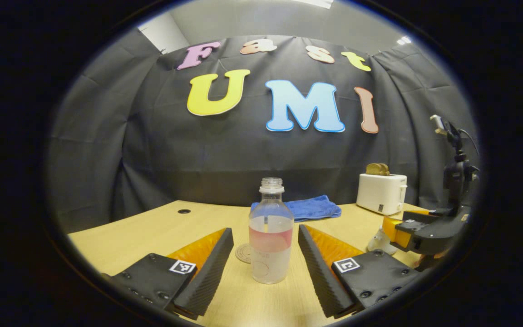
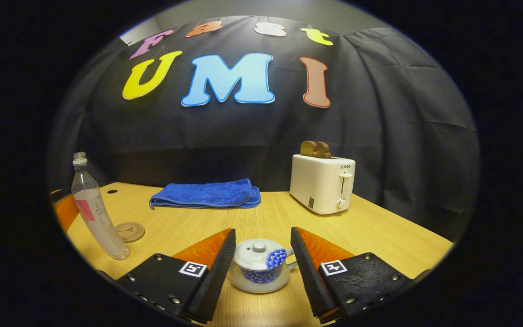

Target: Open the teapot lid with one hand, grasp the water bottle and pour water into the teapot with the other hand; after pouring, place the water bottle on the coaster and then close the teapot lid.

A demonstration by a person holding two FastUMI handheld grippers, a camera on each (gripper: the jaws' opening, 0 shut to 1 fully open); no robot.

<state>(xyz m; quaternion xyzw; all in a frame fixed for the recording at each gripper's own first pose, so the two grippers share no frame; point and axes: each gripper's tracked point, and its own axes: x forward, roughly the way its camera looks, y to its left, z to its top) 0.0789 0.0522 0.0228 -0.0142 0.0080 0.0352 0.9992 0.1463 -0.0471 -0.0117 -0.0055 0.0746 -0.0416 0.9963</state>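
Observation:
A clear uncapped water bottle (image 1: 270, 231), about half full, stands upright between the spread fingers of my left gripper (image 1: 266, 232), which is open and not touching it. Just behind the bottle lies a round coaster (image 1: 243, 253). In the right gripper view a small white teapot (image 2: 259, 268) with blue pattern sits between the fingers of my open right gripper (image 2: 263, 233), its lid (image 2: 256, 251) on. That view also has the bottle (image 2: 98, 213) and coaster (image 2: 130, 231) at far left. The right gripper (image 1: 402, 231) hangs over the teapot (image 1: 378, 241) in the left gripper view.
A folded blue towel (image 2: 207, 194) lies at the back of the wooden table (image 2: 379, 236). A white toaster (image 2: 323, 181) with toast in it stands at the back right. A camera stand (image 1: 456, 177) rises at the right in the left gripper view.

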